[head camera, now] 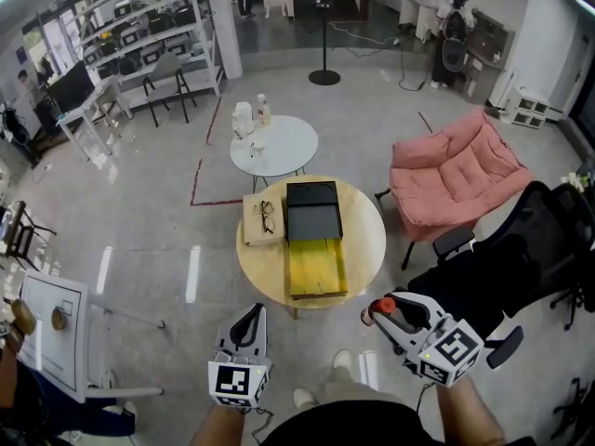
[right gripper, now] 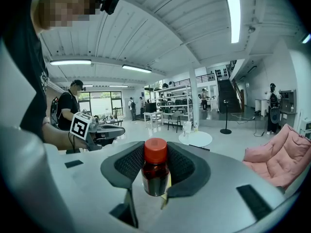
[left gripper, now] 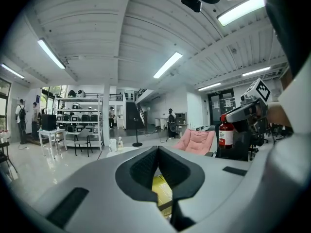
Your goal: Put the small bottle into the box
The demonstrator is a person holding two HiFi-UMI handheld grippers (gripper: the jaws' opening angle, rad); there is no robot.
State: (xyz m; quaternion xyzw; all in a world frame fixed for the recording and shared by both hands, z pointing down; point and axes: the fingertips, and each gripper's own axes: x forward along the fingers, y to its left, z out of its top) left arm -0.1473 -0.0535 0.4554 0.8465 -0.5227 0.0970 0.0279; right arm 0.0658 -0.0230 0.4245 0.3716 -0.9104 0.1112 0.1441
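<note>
Red-capped small brown glass bottle (right gripper: pixel 155 178) pinched high on body by right gripper (right gripper: pixel 155 155); likely light, slick, fragile. Left gripper (left gripper: pixel 158 153) pressed together.

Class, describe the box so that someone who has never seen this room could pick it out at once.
Find the round wooden table left of the pink chair. The box sits near the table's middle. It is the only black thing there, with a yellow slab on its near side and a beige pad bearing glasses on its left.
</note>
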